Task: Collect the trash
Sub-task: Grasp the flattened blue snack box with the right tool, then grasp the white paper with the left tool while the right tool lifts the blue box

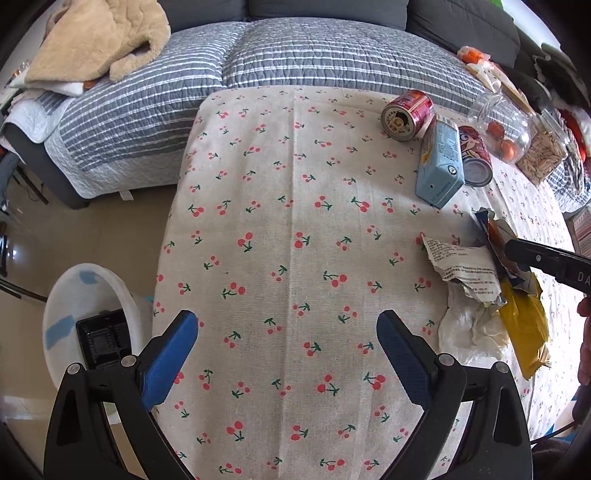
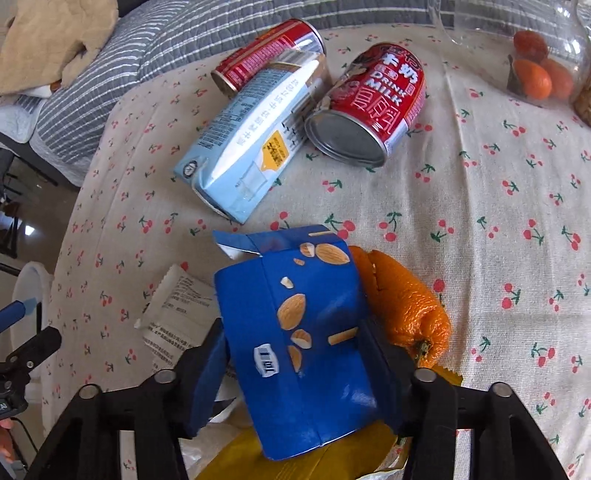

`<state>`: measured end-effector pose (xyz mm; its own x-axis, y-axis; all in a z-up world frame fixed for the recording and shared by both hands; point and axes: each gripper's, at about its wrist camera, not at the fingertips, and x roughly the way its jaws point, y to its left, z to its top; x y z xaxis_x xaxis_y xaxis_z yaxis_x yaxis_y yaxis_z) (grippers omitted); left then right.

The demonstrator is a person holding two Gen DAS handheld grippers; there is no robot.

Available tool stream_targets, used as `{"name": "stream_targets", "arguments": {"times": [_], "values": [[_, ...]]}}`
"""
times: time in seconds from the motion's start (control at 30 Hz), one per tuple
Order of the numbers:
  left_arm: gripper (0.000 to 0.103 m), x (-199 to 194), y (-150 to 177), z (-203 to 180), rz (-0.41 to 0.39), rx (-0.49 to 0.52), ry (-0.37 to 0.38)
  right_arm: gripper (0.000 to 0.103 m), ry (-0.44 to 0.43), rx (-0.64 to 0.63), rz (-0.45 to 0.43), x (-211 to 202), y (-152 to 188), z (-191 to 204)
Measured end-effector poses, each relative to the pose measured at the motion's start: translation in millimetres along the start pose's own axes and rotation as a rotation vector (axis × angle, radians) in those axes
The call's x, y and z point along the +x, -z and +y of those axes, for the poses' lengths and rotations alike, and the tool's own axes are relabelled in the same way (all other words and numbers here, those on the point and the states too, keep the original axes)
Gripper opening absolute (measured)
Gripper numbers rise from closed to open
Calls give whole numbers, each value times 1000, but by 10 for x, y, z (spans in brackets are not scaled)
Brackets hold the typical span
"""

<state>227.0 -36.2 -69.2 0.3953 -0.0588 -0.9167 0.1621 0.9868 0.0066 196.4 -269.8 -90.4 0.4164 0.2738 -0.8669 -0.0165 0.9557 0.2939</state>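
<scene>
Right gripper (image 2: pixel 291 354) is pinching the blue box (image 2: pixel 295 332) across its width, over the trash pile near the table's (image 1: pixel 280 184) right edge. Left gripper (image 1: pixel 286 347) is hovering spread and empty, nearer the bin (image 1: pixel 88 291) off the left edge.

Landmark = desk (image 1: pixel 295 229), covered w/ cream cherry-print cloth. Directly behind desk: sofa (image 1: pixel 325 11), dark grey cushions, w/ grey/white striped quilt (image 1: pixel 332 62) over the seat. Beige fleece blanket (image 1: pixel 92 40) heaped on quilt, back-left of desk. Left of desk: glossy beige tile floor (image 1: pixel 85 236) w/ bright daylight reflections. Lighting bright overall.
</scene>
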Motion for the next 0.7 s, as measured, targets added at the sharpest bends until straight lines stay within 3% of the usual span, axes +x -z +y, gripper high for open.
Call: {"name": "stream_targets", "arguments": {"times": [0.03, 0.07, 0.13, 0.4, 0.6, 0.7], "values": [[99, -11, 0, -34, -2, 4, 9, 27, -13, -5, -12, -59, 3, 16], [99, -17, -1, -71, -2, 8, 18, 20, 0, -18, -27, -110, 10, 26], [99, -20, -3, -148, 2, 11, 39, 15, 21, -27, -53, -197, 40, 16], [99, -13, -3, -418, 17, 23, 87, 14, 112, 52, -95, -410, 114, -317], [99, -5, -31, -494, 15, 14, 137, 12, 58, 103, -56, -313, 132, -449], [97, -17, -71, -521, 3, -22, 201, 6, 45, 116, -69, -354, 135, -433]]}}
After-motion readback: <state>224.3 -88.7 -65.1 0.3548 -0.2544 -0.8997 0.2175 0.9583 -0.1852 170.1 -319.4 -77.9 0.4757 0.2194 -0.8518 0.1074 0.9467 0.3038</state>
